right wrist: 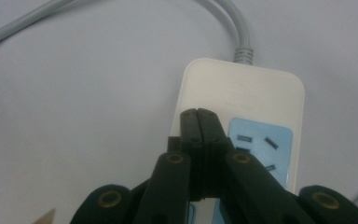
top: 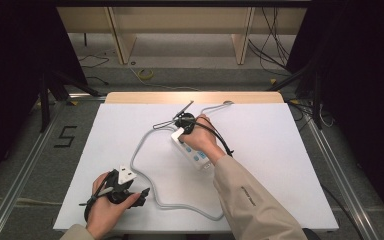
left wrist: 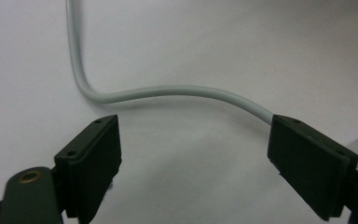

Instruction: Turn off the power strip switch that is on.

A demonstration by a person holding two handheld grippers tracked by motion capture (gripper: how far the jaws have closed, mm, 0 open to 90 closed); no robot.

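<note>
A white power strip [top: 192,151] lies at the middle of the white tabletop [top: 290,165], its grey cable [top: 145,145] looping toward the near edge and its white plug [top: 125,175] resting just beside the left hand. The right tool [top: 180,131] has its jaws pressed together and bears down on the strip's cable end, beside a blue socket panel [right wrist: 260,144]; that looks like a way to pin the strip so it cannot slide. The left tool [top: 142,192] sits low near the front edge with its jaws spread wide and nothing between them, and the cable [left wrist: 177,91] curves across just beyond their tips. I judge it is poised to take up the cable or plug.
</note>
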